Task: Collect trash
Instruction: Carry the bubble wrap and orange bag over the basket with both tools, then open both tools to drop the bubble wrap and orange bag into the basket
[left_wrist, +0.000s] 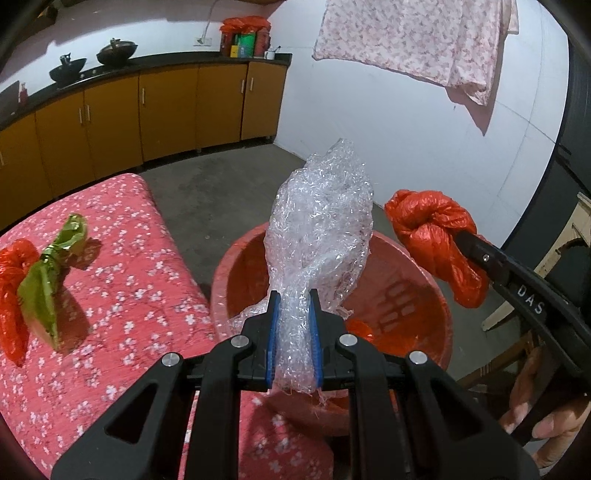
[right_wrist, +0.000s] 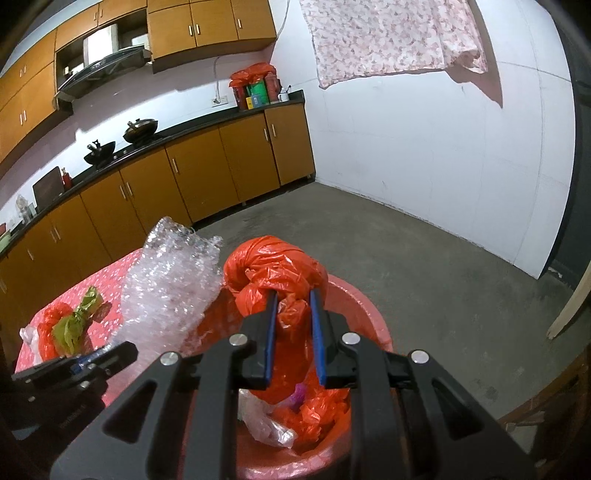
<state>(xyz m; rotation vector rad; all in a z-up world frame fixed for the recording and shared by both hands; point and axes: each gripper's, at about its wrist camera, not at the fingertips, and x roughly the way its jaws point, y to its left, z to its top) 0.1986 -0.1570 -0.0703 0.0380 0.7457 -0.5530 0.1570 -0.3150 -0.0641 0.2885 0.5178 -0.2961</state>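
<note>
While both grippers hold their loads over the round red plastic basin (left_wrist: 439, 295), the collection stands roughly midway.

Left of the basin, on the pink floral tablecloth (left_wrist: 129, 295), a crumpled green plastic wrapper (left_wrist: 48, 280) and a twisted red plastic bag (left_wrist: 14, 295) lie touching each other, not yet collected. Above the basin's near rim, the left gripper (left_wrist: 293, 306) has its jaws narrowed onto the neck of a crumpled clear bubble-wrap bundle (left_wrist: 321, 221). Over the basin's right side, the right gripper (right_wrist: 293, 299) is clamped narrowly on a knotted red plastic bag (right_wrist: 273, 266). Inside the basin, red and clear plastic scraps (right_wrist: 295, 417) already rest. By this reading, two releases and two further pickups remain.
</note>
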